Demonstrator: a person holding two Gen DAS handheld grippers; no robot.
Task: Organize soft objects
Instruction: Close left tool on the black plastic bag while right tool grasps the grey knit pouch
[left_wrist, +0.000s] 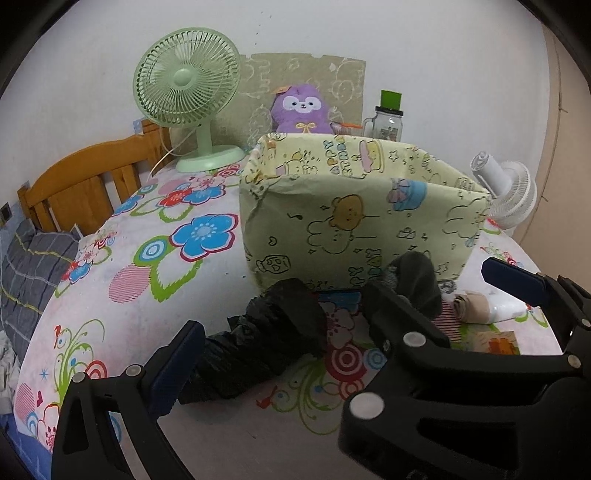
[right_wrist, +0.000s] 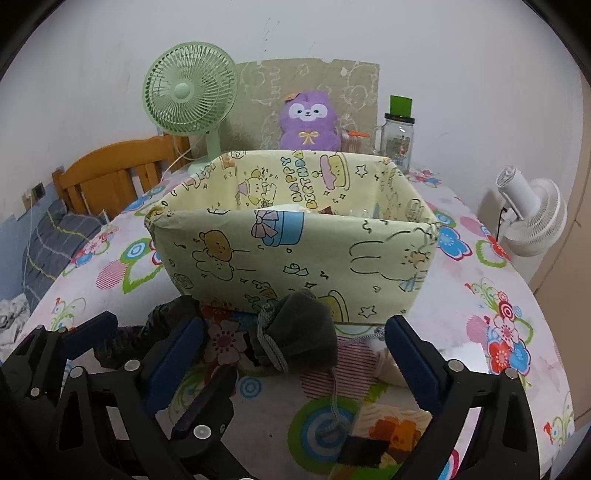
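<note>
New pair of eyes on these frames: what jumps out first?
The big yellow cartoon-print box stands mid-table on the flowered tablecloth, filling both views. Right in front of it lie a dark grey pouch and a crumpled black bag, with both open grippers, left and right, around them. Behind the box stand a green fan and a purple plush toy.

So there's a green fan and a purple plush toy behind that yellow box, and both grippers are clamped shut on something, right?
Not quite. The green fan and purple plush toy do sit behind the yellow box, but both wrist views show the left gripper and right gripper open, holding nothing.
</note>
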